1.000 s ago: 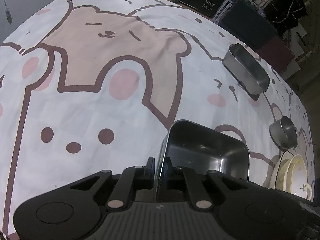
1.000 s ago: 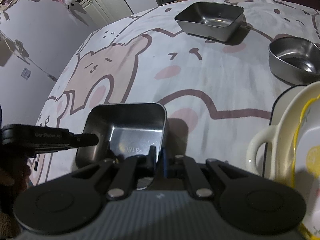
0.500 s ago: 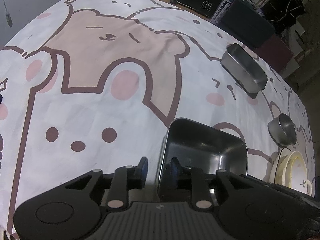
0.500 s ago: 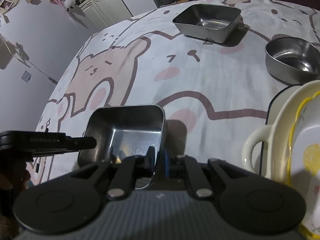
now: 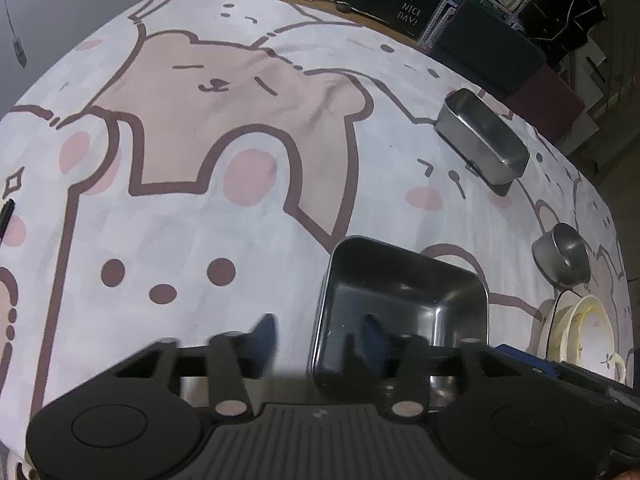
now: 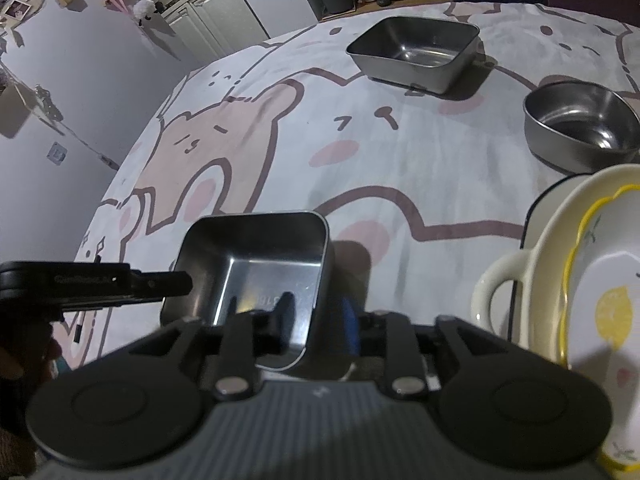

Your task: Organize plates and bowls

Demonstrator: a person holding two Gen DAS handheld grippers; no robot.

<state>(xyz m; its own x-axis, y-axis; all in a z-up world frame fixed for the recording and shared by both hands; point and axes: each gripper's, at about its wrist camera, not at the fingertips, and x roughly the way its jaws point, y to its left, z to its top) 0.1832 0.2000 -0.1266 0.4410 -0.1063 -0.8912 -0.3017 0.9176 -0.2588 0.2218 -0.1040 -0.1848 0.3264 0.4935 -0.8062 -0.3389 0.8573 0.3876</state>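
A square steel container (image 5: 420, 292) (image 6: 256, 240) rests on the bear-print cloth. My left gripper (image 5: 318, 332) straddles its left wall, jaws opening, with both pads off the metal. My right gripper (image 6: 316, 316) straddles the wall on the opposite side. Its jaws are opening too, one finger inside the container and the blue-padded one outside, with a gap on each side of the wall. The left gripper's finger (image 6: 168, 282) shows from the side in the right wrist view, at the container's left rim.
A rectangular steel container (image 5: 480, 140) (image 6: 416, 54) sits farther back. A round steel bowl (image 5: 562, 258) (image 6: 580, 132) stands beside a stack of cream ceramic dishes (image 5: 580, 332) (image 6: 552, 248) with a handle. The bear-print cloth (image 5: 200, 200) covers the table.
Both grippers were shut on the square container's walls and have spread their jaws off them. The container stays on the cloth. Neither hand has shifted noticeably.
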